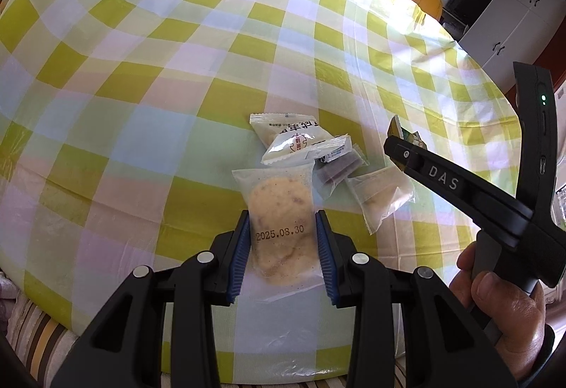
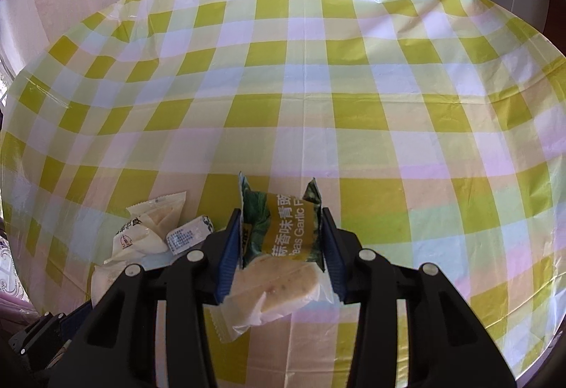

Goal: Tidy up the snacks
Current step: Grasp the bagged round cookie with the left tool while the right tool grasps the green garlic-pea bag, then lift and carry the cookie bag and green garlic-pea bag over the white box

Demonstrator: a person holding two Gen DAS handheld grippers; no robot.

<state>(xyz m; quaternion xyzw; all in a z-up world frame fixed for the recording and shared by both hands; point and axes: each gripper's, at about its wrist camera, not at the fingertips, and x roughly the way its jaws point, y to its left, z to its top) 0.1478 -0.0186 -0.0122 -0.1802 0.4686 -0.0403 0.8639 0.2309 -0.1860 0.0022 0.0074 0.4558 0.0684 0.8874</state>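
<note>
while we look down over a tabletop [image 1: 141,76] in yellow-green check cloth, our left gripper [image 1: 282,246] has its jaws clenched on a clear cookie packet [image 1: 279,211] stamped with a date, at six o'clock. a loose pile of snack packets [image 1: 304,147] lies just beyond it, toward one o'clock. our right gripper [image 2: 281,243], jaws grasping a green garlic pea packet [image 2: 283,228], sits above a second clear cookie packet [image 2: 276,285]. a hand [image 1: 502,303] shows at four o'clock.
</note>
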